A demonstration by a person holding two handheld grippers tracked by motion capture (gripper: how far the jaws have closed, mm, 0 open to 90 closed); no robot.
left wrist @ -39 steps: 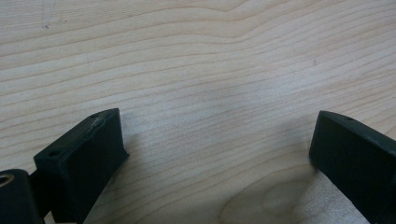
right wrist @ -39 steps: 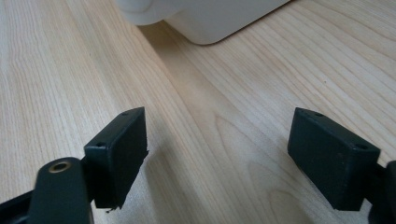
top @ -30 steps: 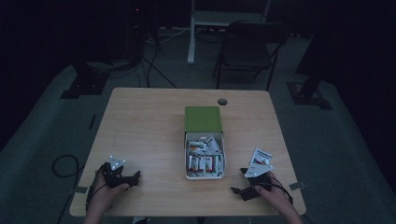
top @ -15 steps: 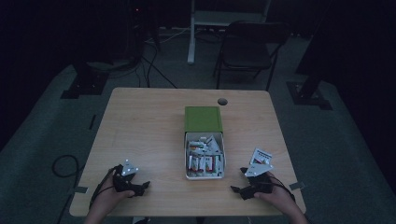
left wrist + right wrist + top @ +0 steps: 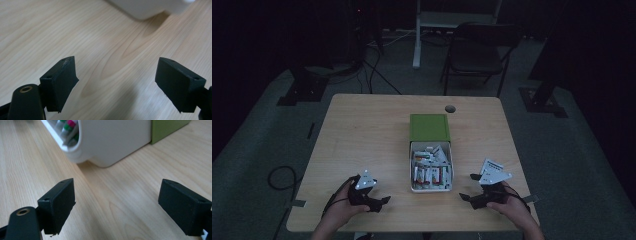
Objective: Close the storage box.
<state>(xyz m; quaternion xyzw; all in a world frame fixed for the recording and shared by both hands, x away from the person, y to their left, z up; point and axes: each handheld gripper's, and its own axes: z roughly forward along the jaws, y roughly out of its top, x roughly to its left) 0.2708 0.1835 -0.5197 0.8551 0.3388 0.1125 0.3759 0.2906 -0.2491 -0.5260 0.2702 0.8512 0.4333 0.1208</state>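
An open white box (image 5: 431,190) holding several small packets (image 5: 429,167) sits right of centre on the wooden table (image 5: 367,135). Its green lid (image 5: 429,128) lies just behind it. My left gripper (image 5: 379,201) rests near the front edge, left of the box, pointing right at it. Its jaws have just been closing a little but stand open with nothing between them (image 5: 117,82); a corner of the box (image 5: 147,7) lies ahead. My right gripper (image 5: 467,186), right of the box, is open and bare (image 5: 117,202), facing the box wall (image 5: 112,140) and lid (image 5: 167,127).
A round cable hole (image 5: 450,108) sits near the table's far edge. Beyond the table stand a dark folding chair (image 5: 477,55) and stand bases on the floor. A cable loop (image 5: 279,175) lies on the floor at the left.
My left gripper has slid right along the front edge toward the box, and its jaws have narrowed slightly. The right gripper has stayed put.
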